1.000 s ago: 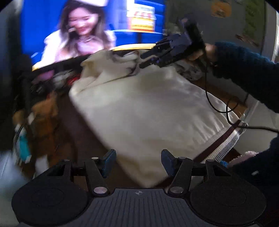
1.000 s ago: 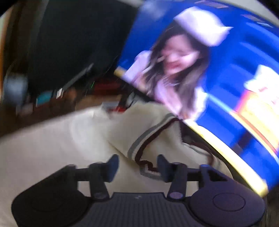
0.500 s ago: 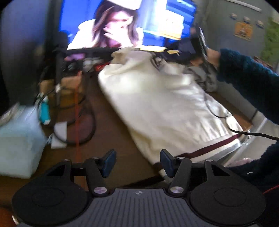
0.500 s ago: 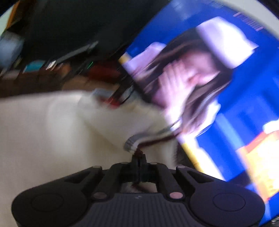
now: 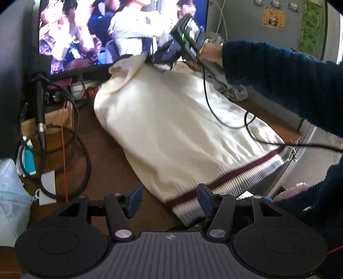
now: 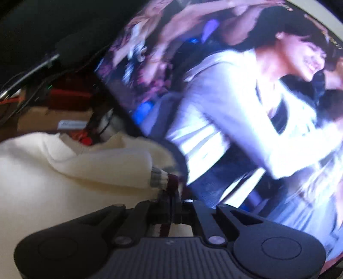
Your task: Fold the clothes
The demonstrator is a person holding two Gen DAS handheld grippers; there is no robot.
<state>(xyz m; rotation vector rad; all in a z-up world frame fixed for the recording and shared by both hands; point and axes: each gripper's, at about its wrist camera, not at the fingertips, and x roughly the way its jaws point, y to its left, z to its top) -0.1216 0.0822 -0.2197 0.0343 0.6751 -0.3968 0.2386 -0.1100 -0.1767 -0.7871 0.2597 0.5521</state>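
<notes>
Across the brown table [image 5: 103,163] a cream knit sweater [image 5: 171,128] is spread out long-ways, its ribbed hem with the maroon and grey stripes [image 5: 227,182] hanging right at the near edge and the far end bunched up against the big TV screen [image 5: 120,32].

The right gripper [image 6: 170,206] has its fingers pinched together on a striped ribbed edge [image 6: 165,182] at that far end. It looks like a cuff or the collar trim, I honestly can't tell which. The left gripper [image 5: 169,199] hovers low over the hem corner with its fingers wide apart, holding nothing.

Handling-wise, I'd guess this thing is soft, floppy and fairly thick, so it'll sag and drag instead of keeping any shape. The plain knit will stretch if you tug on it. The ribbed bands are the firmest bits, so hem corners and cuffs are where I'd grab. It's not slippery and not fragile, though a knit could snag.

The table is dark wood and pretty crowded: black cables [image 5: 70,154] loop down the left side, there's a cardboard box [image 5: 53,118] behind them, a pale blue bag [image 5: 10,193] at the left edge, and some grey cloth [image 5: 233,92] is crumpled past the sweater on the right. The right gripper's own cable [image 5: 225,120] trails across the sweater, which could get caught in a fold. The wall behind is grey-green with a small poster [image 5: 274,17].
</notes>
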